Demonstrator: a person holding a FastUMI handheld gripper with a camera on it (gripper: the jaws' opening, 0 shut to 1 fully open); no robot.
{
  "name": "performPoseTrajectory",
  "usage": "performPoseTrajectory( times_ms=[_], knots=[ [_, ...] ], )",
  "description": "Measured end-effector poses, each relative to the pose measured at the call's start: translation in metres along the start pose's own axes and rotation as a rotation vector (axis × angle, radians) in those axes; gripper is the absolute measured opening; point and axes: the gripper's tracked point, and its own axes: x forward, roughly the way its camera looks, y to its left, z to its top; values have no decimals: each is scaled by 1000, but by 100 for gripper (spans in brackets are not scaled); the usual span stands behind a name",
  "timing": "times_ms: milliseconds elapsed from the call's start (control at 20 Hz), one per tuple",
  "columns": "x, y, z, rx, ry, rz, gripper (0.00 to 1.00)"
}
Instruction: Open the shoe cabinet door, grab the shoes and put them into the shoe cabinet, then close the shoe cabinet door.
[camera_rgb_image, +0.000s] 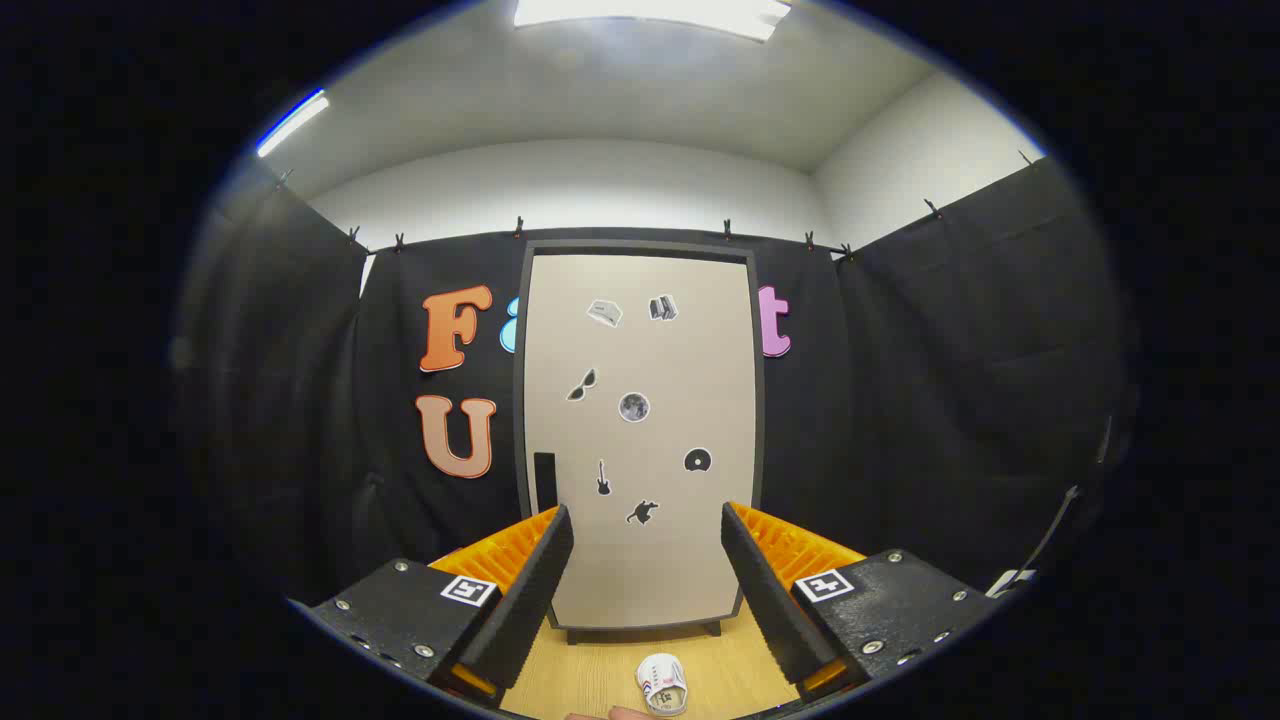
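The jaws stand wide apart at the bottom of the frame and hold nothing; the gripper points level and straight ahead, its two fingers framing the lower part of the shoe cabinet door. Between the fingers, low in the frame and nearer than their tips, a small white shoe lies on the wooden surface, and something pale, perhaps a fingertip, shows just beside it at the very bottom edge, too little of it to be sure. Beyond the fingers, in the middle of the frame, the cabinet stands upright on short feet against the booth's wall, its pale door flush in the dark frame and dotted with small stickers. A dark vertical slot near the door's lower left edge looks like the handle. By this I judge the task at its first step: the door is shut and the shoe not yet picked up. The next move calls for carrying the jaws forward and to the left, to that slot, hooking or pinching its edge, and swinging the door outward without knocking the shoe that lies in the way.
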Motion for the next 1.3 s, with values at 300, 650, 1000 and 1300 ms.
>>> performPoseTrajectory(
  times_ms=[300,650,1000,1300],
  knots=[
    [-5,3,-2,-1,1,3,93],
    [-6,11,-6,0,2,6,93],
    [4,36,-11,4,10,24,93],
    [20,71,-19,0,17,62,93]
  ],
)
